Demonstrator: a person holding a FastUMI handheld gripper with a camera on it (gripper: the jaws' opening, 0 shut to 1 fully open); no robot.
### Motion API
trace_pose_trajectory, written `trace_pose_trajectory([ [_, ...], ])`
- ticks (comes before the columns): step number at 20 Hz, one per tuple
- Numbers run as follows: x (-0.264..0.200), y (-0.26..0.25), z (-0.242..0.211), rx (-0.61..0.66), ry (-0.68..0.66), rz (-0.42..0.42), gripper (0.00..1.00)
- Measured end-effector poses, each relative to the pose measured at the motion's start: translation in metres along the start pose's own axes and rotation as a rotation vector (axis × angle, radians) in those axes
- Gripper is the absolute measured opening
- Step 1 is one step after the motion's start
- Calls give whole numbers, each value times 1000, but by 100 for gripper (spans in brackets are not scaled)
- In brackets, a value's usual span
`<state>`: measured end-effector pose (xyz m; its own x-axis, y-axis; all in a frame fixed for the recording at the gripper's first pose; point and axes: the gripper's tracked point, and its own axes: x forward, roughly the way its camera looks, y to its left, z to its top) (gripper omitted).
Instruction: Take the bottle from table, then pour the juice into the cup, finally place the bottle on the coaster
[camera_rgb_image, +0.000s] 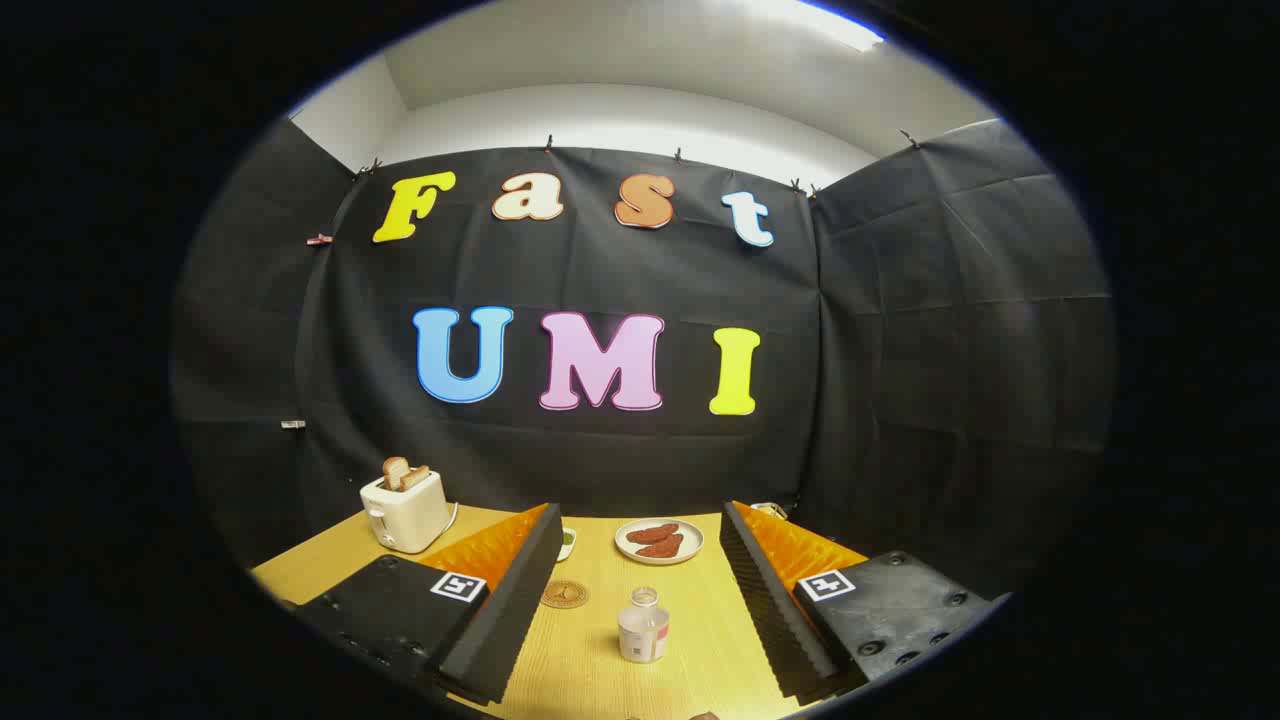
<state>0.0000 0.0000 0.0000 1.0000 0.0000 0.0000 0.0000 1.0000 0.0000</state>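
Between the wide-open, empty gripper (640, 600) fingers: small clear plastic bottle (642, 626), upright on yellow wooden table (700, 610). Round cork coaster (564, 594) just beside. Step: approach. Next: advance, close on bottle.

table (610, 650): matt wood grain | bottle (642, 628): clear glossy plastic | toaster (405, 511): smooth plastic

Gripper view: fisheye camera riding on tongs (640, 600), low over desk (600, 650), facing 12 o'clock toward booth wall; spread fingers (520, 590) at 6 o'clock.
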Motion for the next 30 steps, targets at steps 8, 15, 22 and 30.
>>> trace_pose_trajectory([
  [8, -3, 9, 1, -3, 3, 26, 97],
  [15, -9, 18, -10, 2, 29, 52, 97],
  [22, -2, 18, -22, 2, 52, 50, 97],
  [30, 22, 15, -33, -21, 77, 73, 97],
])
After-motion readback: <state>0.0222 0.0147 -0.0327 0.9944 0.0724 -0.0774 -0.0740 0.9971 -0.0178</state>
